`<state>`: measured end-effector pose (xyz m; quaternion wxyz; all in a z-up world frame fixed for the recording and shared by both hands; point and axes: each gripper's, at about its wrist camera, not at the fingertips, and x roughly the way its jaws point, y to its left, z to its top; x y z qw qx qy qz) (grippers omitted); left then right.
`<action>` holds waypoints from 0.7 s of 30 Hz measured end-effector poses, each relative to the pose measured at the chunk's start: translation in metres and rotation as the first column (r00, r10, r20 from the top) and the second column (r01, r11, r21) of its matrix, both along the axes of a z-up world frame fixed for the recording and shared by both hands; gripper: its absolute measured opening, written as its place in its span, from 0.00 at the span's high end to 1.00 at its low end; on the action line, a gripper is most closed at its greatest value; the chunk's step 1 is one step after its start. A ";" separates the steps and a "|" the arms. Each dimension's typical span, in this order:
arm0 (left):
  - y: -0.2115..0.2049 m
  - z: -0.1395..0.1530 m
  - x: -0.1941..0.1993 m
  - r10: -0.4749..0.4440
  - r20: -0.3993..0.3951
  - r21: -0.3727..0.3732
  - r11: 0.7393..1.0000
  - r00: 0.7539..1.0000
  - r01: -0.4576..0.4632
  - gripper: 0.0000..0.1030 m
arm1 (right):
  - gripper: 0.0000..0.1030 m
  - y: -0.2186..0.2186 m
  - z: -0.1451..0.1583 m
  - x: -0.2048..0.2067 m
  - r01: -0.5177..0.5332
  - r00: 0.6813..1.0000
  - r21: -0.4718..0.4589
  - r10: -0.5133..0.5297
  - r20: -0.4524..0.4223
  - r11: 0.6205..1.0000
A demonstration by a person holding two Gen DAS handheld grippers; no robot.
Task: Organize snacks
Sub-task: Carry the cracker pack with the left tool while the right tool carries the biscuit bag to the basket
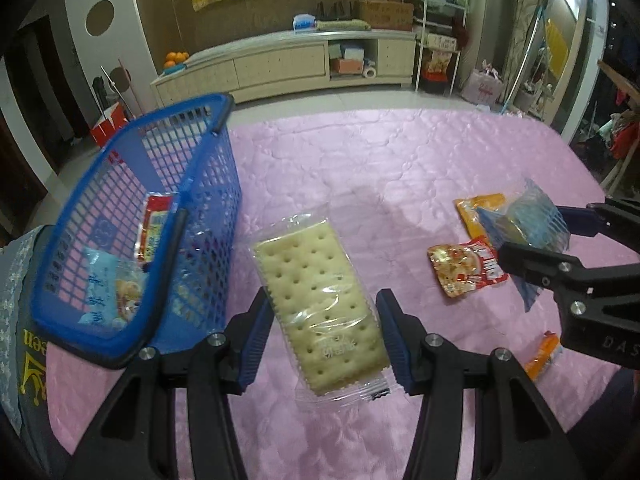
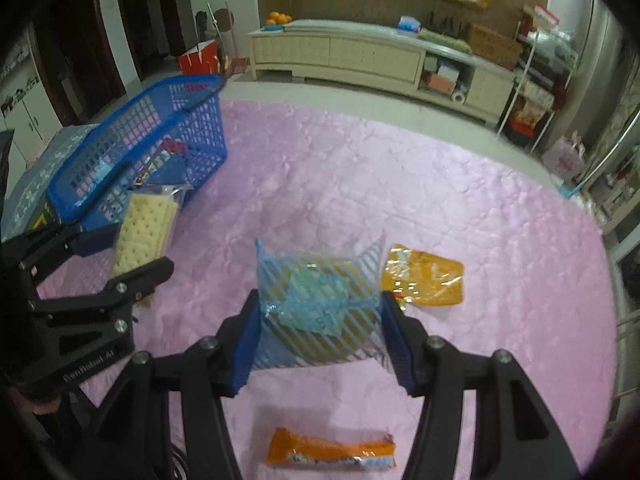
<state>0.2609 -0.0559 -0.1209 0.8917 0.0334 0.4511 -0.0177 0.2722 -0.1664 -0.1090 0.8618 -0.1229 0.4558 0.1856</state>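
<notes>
My left gripper [image 1: 322, 338] is shut on a clear-wrapped cracker pack [image 1: 320, 304], held above the pink cloth just right of the blue basket [image 1: 200, 200]. The basket holds a red packet [image 1: 154, 226] and a light blue packet [image 1: 106, 296]. My right gripper [image 2: 320, 340] is shut on a blue-striped snack packet [image 2: 316, 308], held above the cloth; it also shows in the left wrist view [image 1: 524, 228]. In the right wrist view the cracker pack [image 2: 142, 232] and left gripper [image 2: 120, 264] sit beside the basket [image 2: 200, 148].
A yellow-orange pouch [image 2: 428, 280], a red snack packet [image 1: 466, 268] and an orange bar [image 2: 332, 454] lie on the pink cloth [image 2: 360, 184]. A grey-blue box [image 1: 20, 320] lies under the basket's left side. A long cabinet [image 1: 280, 64] stands beyond the table.
</notes>
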 end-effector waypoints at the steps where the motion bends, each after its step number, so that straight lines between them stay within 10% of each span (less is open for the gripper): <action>1: 0.002 0.003 -0.003 0.001 0.006 -0.008 1.000 1.000 -0.001 0.52 | 0.40 0.001 0.005 -0.006 -0.002 1.000 -0.011 0.002 0.020 1.000; 21: 0.076 0.064 -0.047 -0.016 0.111 -0.048 0.999 0.994 0.021 0.52 | 0.40 0.073 0.065 -0.057 -0.125 0.968 -0.086 0.140 0.206 0.988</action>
